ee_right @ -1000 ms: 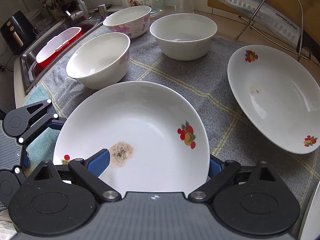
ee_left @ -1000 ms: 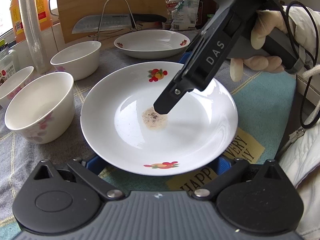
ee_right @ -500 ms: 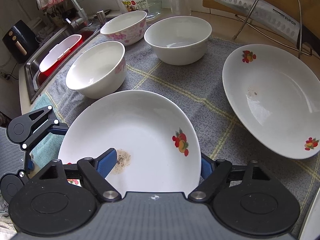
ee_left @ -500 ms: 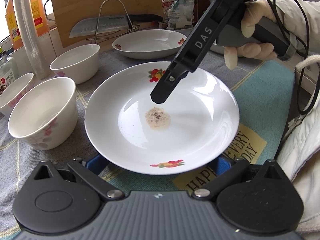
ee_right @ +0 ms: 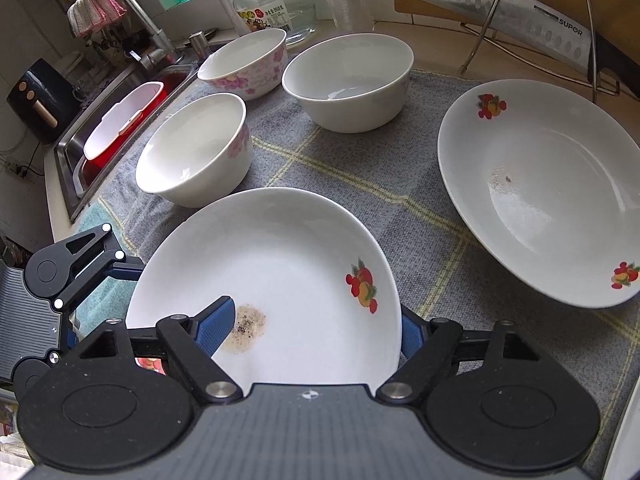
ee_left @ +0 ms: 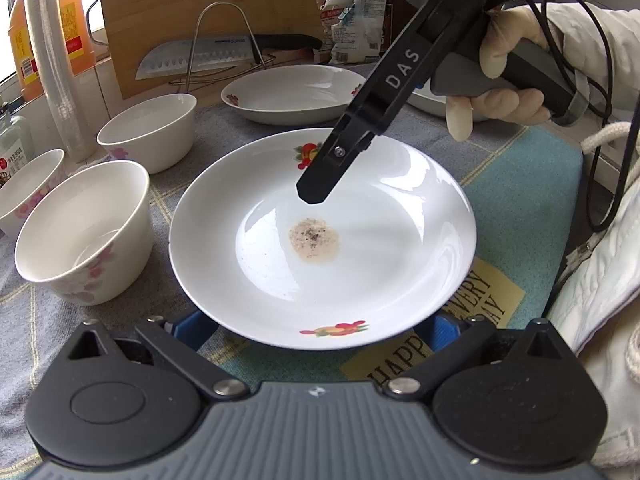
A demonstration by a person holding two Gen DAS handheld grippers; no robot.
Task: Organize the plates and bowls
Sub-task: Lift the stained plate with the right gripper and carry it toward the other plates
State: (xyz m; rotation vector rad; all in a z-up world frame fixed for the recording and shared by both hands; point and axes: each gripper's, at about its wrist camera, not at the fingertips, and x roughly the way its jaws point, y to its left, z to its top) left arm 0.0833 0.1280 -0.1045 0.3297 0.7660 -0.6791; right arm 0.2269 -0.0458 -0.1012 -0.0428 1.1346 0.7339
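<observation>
The stained plate (ee_left: 324, 240) is sitting on the grey cloth (ee_right: 360, 168), with everything else placed around it. The right gripper (ee_right: 312, 332) is spreading wide across this plate's edge, one blue finger (ee_right: 214, 330) lying over the inside beside the brown stain (ee_right: 246, 326), the other outside the rim; whether they are pressing it is unclear. The left gripper (ee_left: 316, 326) is gaping open at the plate's near rim, holding nothing. A second plate (ee_right: 540, 196) is lying well apart, three bowls (ee_right: 196, 148) standing beyond the stained plate.
</observation>
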